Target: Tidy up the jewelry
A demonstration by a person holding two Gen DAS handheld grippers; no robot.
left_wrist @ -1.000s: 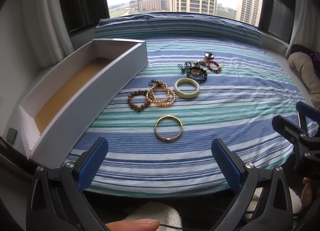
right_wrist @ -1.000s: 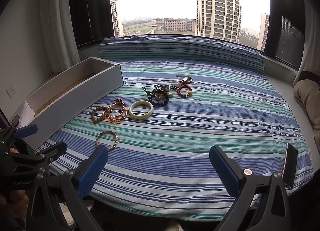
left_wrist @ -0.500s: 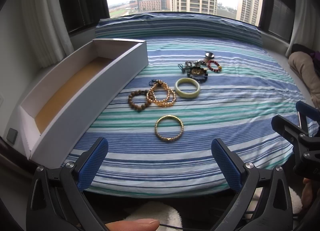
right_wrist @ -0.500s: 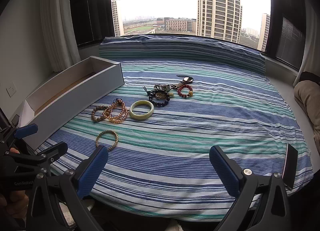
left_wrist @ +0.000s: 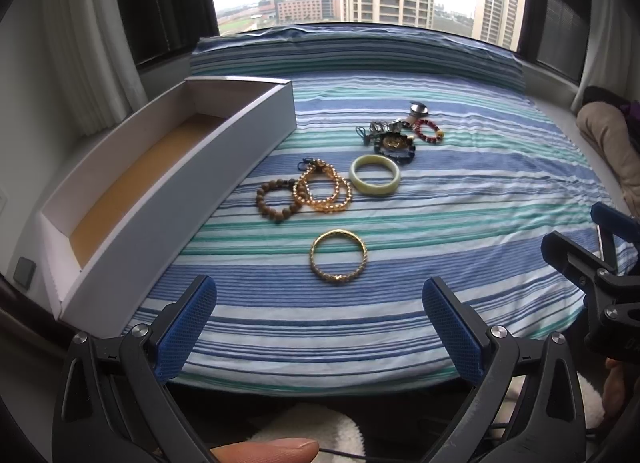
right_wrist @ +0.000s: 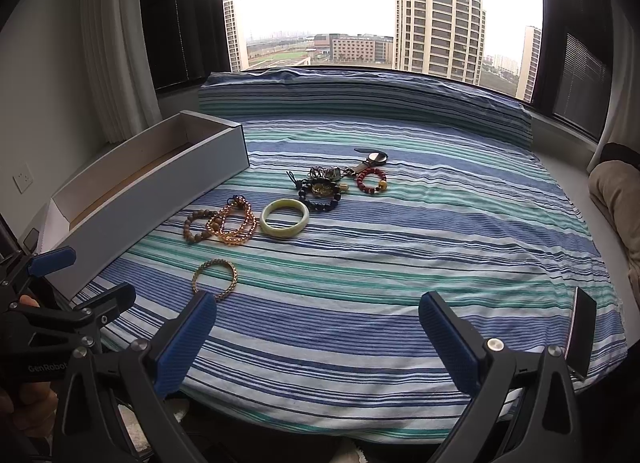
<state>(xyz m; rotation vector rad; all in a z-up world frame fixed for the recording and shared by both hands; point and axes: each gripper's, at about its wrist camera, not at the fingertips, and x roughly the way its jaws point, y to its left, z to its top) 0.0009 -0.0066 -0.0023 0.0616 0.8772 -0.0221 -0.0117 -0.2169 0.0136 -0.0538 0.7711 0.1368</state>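
Both grippers, the left gripper (left_wrist: pixel 320 327) and the right gripper (right_wrist: pixel 316 337), are held wide apart with nothing between their pads. Bracelets, among them a gold bangle (left_wrist: pixel 338 261) and a jade bangle (left_wrist: pixel 375 180), are spread on the striped bedspread (left_wrist: pixel 460 223) beside the white box (left_wrist: pixel 160 199).

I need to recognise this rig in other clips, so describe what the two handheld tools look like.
Both match. The left tool has black angular plastic arms with silver pivot bolts, each ending in a blue cross-hatched textured pad. The right tool is built the same, with blue pads. White "GenRobot" lettering shows on the left tool's body in the right wrist view. Bare fingers, no sleeves visible; a thin dark cable runs beneath the left tool.
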